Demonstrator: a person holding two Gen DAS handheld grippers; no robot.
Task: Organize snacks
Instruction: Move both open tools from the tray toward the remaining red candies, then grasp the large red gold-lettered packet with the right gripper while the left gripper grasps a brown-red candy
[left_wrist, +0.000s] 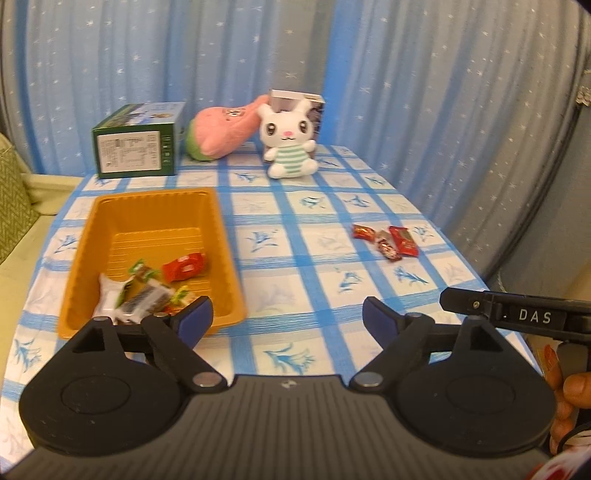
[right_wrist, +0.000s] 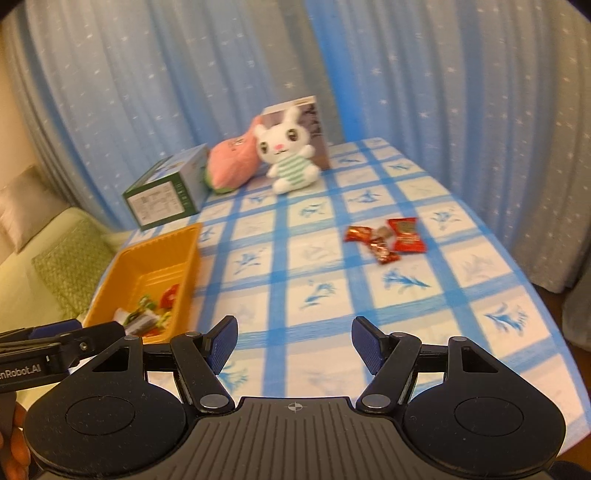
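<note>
Both the left gripper (left_wrist: 288, 317) and the right gripper (right_wrist: 293, 343) are hanging wide apart, holding nothing. The right one should be reaching slowly for the red candies (right_wrist: 384, 240), then dropping them in the orange tray (left_wrist: 229, 258).

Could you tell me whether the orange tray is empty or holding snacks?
Holding snacks: the orange tray has several wrapped snacks piled at its near end.

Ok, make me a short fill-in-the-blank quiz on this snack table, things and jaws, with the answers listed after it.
1. The sorted snacks lie in a ribbed plastic tray coloured ____.
2. The loose red-wrapped candies left on the blue checked tablecloth number ____.
3. The white plush rabbit wears a striped top in white and ____.
4. The jaws of the left gripper and the right gripper are both ____.

Answers: orange; three; green; open
</note>
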